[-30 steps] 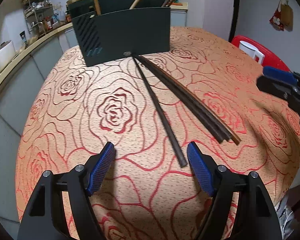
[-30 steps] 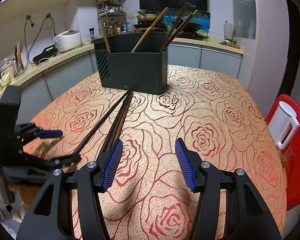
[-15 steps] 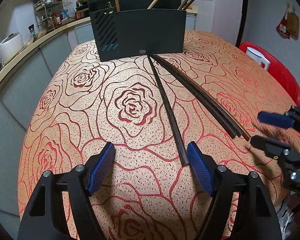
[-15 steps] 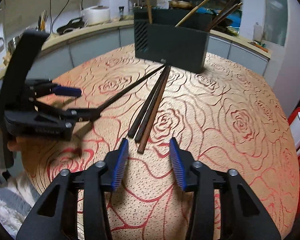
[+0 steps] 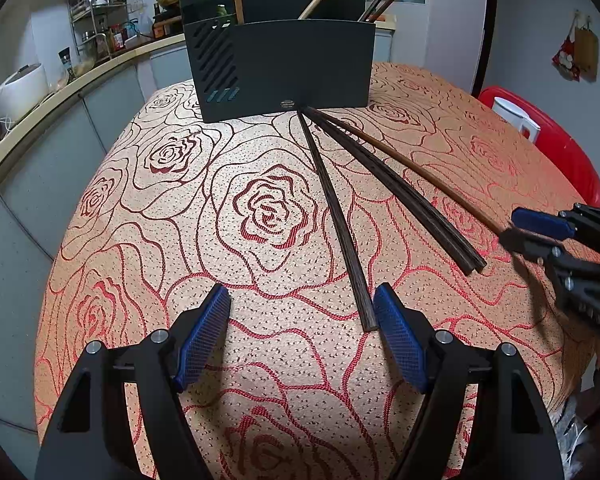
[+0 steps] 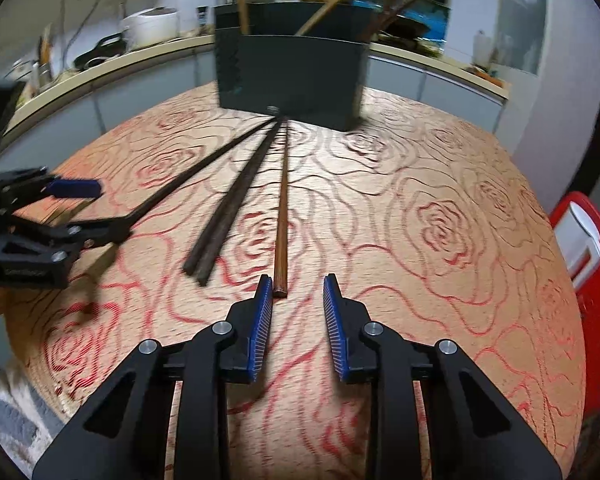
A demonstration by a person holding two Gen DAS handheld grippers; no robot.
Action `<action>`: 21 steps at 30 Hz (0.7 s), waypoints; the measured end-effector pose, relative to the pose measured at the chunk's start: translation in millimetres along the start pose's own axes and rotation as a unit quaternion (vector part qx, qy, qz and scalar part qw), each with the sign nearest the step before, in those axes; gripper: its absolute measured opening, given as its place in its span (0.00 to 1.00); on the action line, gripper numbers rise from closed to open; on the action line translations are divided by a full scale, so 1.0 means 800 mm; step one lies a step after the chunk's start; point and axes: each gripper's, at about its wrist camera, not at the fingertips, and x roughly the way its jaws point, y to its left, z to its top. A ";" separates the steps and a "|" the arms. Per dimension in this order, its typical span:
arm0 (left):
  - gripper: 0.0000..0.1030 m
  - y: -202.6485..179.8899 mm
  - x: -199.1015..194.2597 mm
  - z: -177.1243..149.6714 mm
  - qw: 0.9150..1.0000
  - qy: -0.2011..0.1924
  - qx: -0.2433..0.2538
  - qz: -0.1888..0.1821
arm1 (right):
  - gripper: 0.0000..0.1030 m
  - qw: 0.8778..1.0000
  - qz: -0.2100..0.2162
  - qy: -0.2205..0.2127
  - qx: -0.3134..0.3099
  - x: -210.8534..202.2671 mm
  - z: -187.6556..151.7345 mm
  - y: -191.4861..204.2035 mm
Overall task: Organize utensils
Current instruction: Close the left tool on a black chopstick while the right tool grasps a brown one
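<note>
Both hand-held grippers [image 5: 302,320] [image 6: 297,308] agape.

Surface [image 5: 140,280] covered by orange cloth with a red rose pattern. Dark utensil box [image 5: 284,64] stands on it, upper centre of the left view. Four chopsticks lie on the cloth, fanning from the box base toward lower right: single dark chopstick [image 5: 336,216], dark pair [image 5: 396,188] touching side by side, thin brown chopstick [image 5: 432,176] furthest right.
</note>
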 end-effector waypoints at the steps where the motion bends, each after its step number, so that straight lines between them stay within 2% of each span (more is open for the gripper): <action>1: 0.70 0.000 0.000 0.000 1.000 -0.001 0.000 0.000 | 0.25 1.000 0.000 0.000 0.004 0.001 0.000 -0.002; 7: 0.65 -0.004 -0.002 -0.002 1.000 -0.009 0.001 -0.005 | 0.24 1.000 0.023 -0.002 0.003 0.006 0.003 0.005; 21: 0.13 -0.022 -0.006 -0.004 0.999 -0.030 0.024 -0.025 | 0.08 0.999 0.044 0.004 0.026 0.014 0.012 -0.002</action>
